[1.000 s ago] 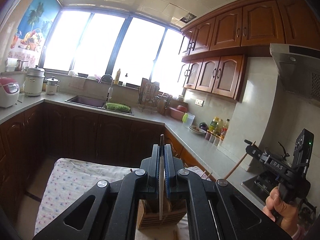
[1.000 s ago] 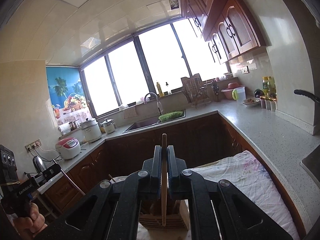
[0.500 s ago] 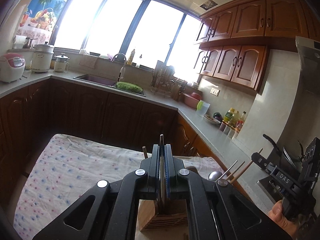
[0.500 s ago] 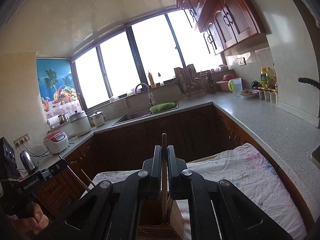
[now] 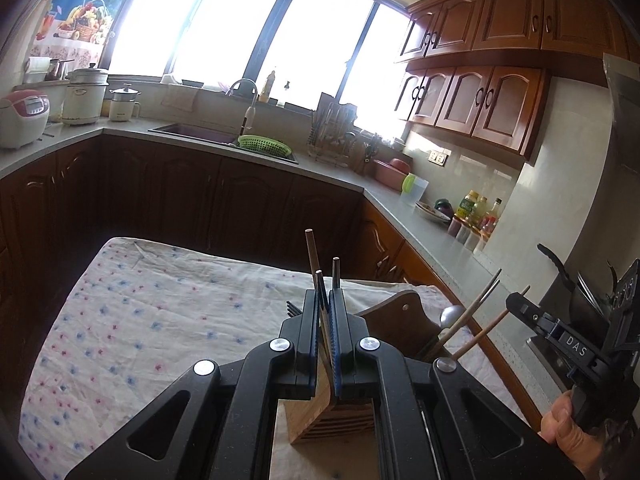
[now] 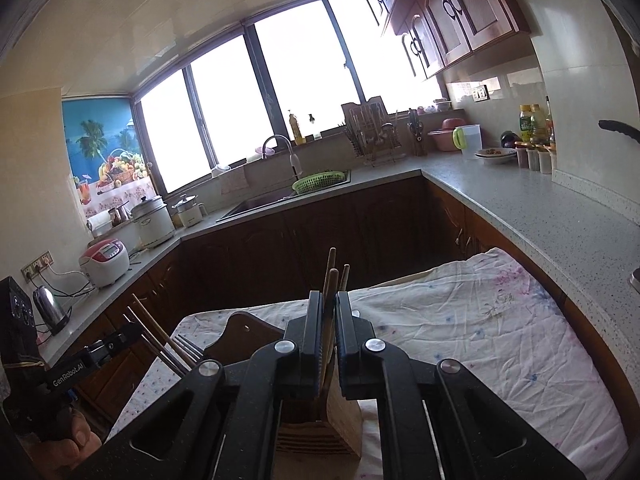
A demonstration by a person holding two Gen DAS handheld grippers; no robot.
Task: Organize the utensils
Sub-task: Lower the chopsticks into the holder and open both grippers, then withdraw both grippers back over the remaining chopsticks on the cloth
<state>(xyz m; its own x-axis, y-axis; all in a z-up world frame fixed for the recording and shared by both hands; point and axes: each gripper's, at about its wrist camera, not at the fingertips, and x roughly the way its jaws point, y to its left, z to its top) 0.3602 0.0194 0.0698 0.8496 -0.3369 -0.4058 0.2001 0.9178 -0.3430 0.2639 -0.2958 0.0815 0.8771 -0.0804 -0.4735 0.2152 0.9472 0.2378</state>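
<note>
Two grippers, left [image 5: 325, 300] and right [image 6: 329, 302], each clench a chopstick [image 5: 320, 296] upright above the wooden holder [image 5: 320, 412], seemingly lined up to drop into its slots on the cloth-covered table [image 5: 160, 300].

- Home kitchen
- Sink [image 5: 192, 131] and faucet [image 5: 246, 98] under far windows
- Wooden wall cabinets [image 5: 480, 100] right
- Rice cooker [image 5: 22, 118] on left worktop [image 5: 52, 142]
- Dish rack [image 6: 372, 136]
</note>
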